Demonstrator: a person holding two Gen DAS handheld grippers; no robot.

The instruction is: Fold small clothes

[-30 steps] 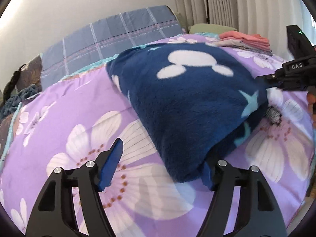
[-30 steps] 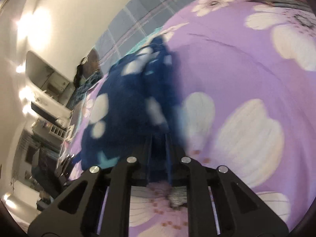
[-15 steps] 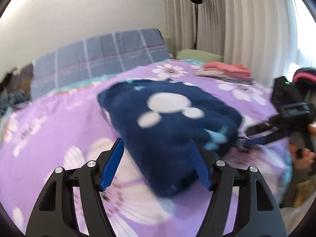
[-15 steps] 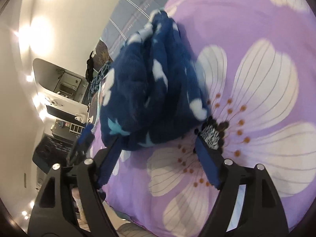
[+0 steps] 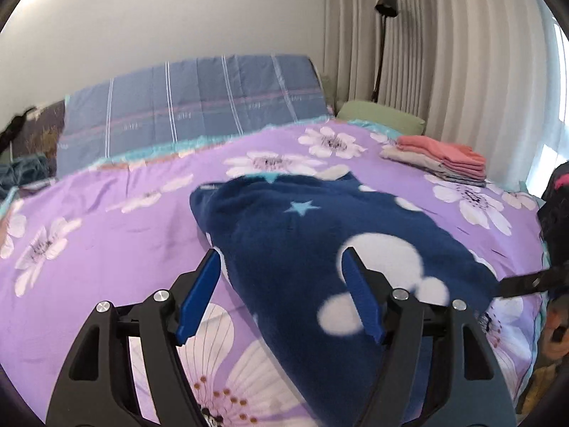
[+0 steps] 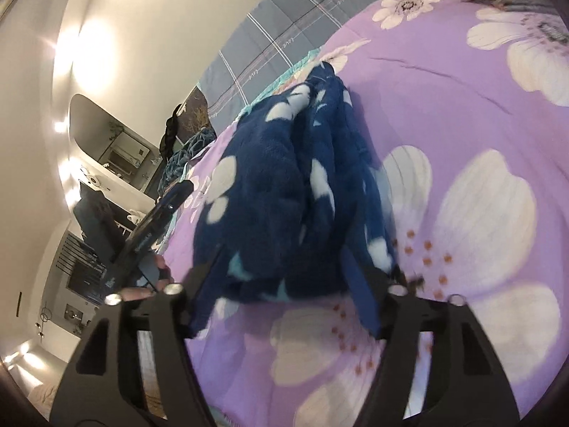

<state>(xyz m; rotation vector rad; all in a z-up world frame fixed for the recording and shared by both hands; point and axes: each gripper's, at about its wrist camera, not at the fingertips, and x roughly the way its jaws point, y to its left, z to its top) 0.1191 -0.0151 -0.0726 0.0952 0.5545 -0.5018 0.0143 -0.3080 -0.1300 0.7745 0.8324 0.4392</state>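
Navy fleece garment with white spots (image 5: 320,235) lies folded on the purple floral bedspread (image 5: 106,242). The left gripper (image 5: 281,295) opens wide and empty; the right gripper (image 6: 284,295), closing, could snag the thick fleece and undo the fold.

A home bedroom: a bed (image 5: 106,235) with floral purple cover, a plaid pillow (image 5: 192,106) at 12 o'clock, curtains (image 5: 444,53) and lamp (image 5: 386,3) at 1 o'clock.

Navy fleece garment (image 5: 320,235), white blobs, folded; lying on purple bedspread (image 5: 106,242)
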